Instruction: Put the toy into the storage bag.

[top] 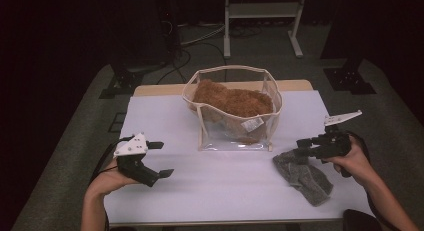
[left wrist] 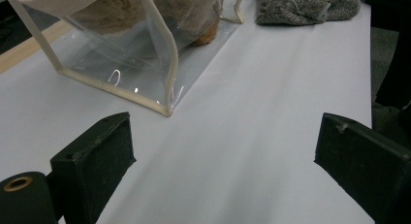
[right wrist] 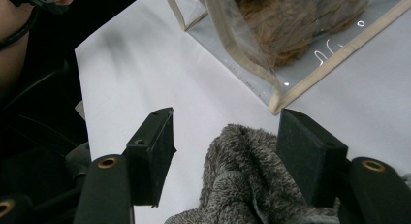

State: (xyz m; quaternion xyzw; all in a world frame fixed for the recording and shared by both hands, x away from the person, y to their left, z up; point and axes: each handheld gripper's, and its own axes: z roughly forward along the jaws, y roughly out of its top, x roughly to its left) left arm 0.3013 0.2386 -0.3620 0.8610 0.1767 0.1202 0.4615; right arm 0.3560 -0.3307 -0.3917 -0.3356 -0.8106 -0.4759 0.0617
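White tag unreadable on bag, both grippers' fingers open, right gripper over grey cloth

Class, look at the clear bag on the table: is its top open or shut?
Open: the clear bag's rim gapes wide, showing the brown plush toy inside.

A dim lab or recording studio is showing here: black stand bases and loose cables are sitting on grey carpet around a white-covered desk.
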